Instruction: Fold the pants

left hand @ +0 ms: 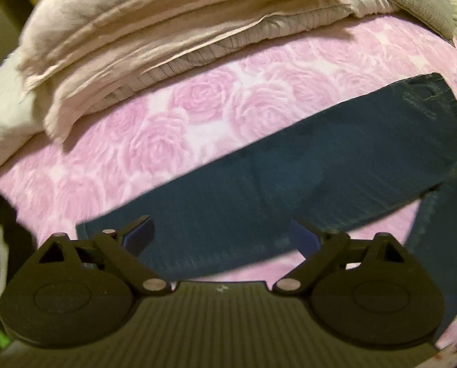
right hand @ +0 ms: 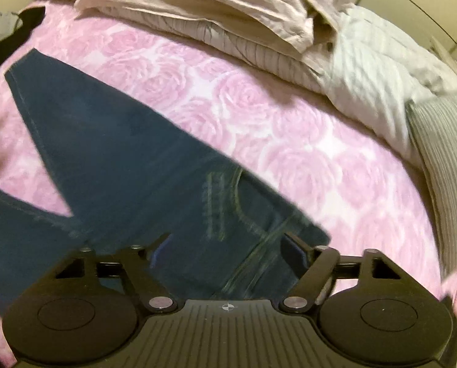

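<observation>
A: Across the lower half of the left wrist view, dark blue jeans are seen spread on the pink rose-patterned bedspread, the leg hem lying between the fingers of the left tool.

B: Is anything gripped there?

A: No. The left tool is held wide apart and no denim is pinched. The right tool is likewise spread above the waistband and pocket, with nothing clamped.

B: How much folding is judged done?

A: None can be made out. The two legs are splayed apart in a V, so every fold appears left. A stack of beige bedding is piled in the upper part of the frame, apart from the jeans.
</observation>
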Motion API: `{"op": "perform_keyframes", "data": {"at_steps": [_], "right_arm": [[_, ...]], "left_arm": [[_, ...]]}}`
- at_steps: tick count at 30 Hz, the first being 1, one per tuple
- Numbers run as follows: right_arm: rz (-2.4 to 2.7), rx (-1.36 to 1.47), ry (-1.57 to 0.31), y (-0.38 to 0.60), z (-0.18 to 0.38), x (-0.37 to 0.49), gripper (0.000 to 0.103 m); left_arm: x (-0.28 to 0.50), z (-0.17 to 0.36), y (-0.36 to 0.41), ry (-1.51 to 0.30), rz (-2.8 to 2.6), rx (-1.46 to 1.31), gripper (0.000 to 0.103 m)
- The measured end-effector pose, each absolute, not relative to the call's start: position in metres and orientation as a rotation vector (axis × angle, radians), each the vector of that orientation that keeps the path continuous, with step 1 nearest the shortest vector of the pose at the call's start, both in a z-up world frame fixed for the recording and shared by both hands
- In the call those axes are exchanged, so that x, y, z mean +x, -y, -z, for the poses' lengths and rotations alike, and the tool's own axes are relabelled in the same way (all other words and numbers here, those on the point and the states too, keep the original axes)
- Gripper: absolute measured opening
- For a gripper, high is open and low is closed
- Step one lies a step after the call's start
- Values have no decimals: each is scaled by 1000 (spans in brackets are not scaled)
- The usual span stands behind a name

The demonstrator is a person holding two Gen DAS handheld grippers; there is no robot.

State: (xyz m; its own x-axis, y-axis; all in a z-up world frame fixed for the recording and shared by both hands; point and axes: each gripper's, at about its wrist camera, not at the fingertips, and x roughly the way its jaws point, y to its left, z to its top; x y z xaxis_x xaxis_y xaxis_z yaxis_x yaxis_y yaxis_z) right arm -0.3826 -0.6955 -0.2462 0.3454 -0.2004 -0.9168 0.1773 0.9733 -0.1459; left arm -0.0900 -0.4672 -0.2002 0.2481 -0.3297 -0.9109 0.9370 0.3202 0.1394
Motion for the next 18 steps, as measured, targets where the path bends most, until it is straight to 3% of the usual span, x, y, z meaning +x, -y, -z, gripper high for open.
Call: {"op": "perform_keyframes", "data": {"at_steps": [6,11,18], "right_arm": [[203,-43,-1200,730,283,-328,55],[161,-58,-1241,746,319,-292,54],[109,-95,-1254,750,351,-262,54]], "left_arm": [[-15,263,500,-922,1147,972,66],[23,314,512,-927,1262,1163,47],[65,344,512,-1006,1343,1266,33]]}}
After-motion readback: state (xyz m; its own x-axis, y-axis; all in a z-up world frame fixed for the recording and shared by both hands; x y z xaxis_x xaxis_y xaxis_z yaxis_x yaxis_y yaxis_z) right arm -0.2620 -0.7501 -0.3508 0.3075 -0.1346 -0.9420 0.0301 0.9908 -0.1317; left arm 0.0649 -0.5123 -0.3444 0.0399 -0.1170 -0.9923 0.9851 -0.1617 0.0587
